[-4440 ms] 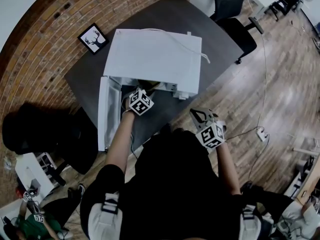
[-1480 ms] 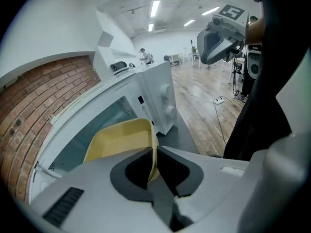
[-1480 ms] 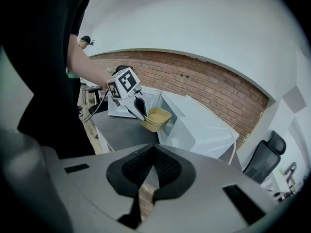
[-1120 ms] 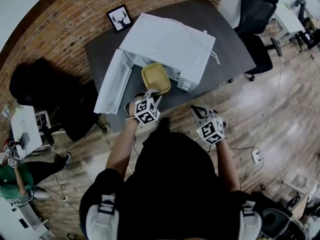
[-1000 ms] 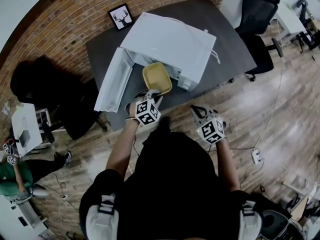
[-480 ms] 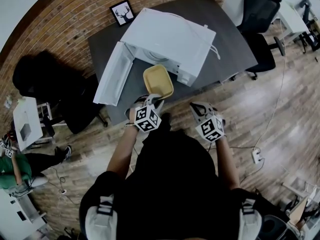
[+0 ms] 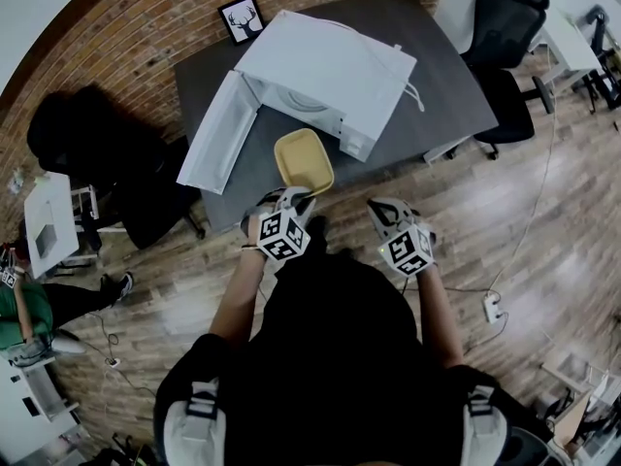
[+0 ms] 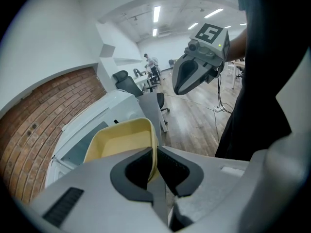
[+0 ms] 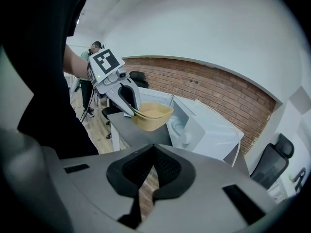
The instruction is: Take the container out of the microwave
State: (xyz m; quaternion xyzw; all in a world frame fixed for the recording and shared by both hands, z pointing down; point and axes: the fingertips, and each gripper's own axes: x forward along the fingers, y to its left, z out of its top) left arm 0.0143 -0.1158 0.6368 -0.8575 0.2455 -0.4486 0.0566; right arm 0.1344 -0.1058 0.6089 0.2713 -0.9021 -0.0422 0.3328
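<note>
The yellow container is outside the white microwave, held above the front part of the dark table. My left gripper is shut on its near rim; in the left gripper view the rim of the container sits pinched between the jaws of the left gripper. The microwave door stands swung open to the left. My right gripper hangs off the table's front edge, shut and holding nothing. From the right gripper view the container shows level.
A framed deer picture leans on the brick wall behind the microwave. Black office chairs stand at the table's right, a dark chair at its left. A power strip lies on the wooden floor.
My left gripper, first inside the microwave, has drawn the yellow container out and back toward the table's front edge. The right gripper has stayed low beside it.
</note>
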